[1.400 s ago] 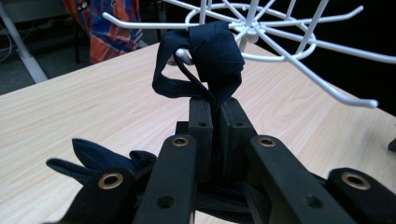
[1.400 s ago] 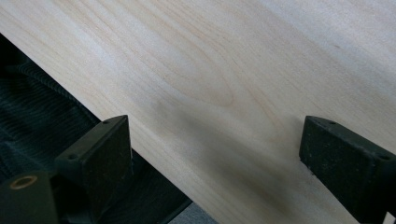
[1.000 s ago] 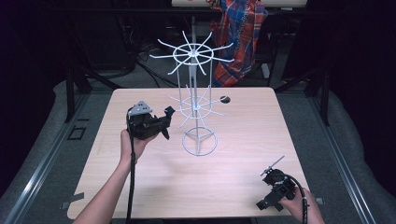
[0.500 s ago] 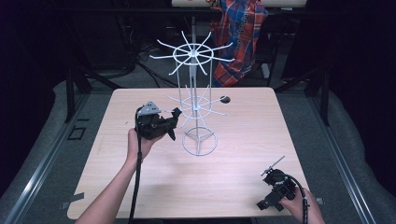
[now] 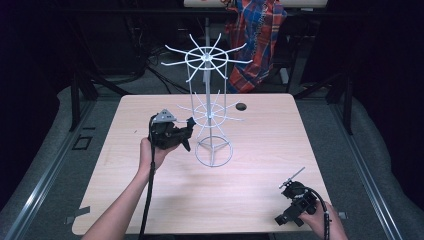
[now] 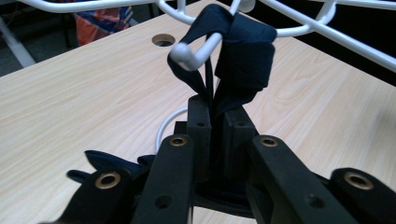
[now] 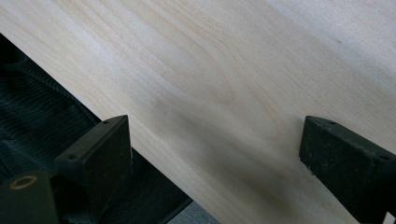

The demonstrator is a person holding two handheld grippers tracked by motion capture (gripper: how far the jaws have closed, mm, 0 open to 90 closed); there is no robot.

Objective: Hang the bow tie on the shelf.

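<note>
1 hook tip already pokes through the strap my left claw pinches shut, just above it, while my right claw gapes wide, holding nothing, well apart.

I hold my left gripper above the table, just left of the white wire rack and level with its lower ring of hooks. Something dark sits at its tip, too small to make out. The rack stands upright near the table's middle, with a small dark hole behind it. My right gripper rests at the near right corner, well apart.
</note>
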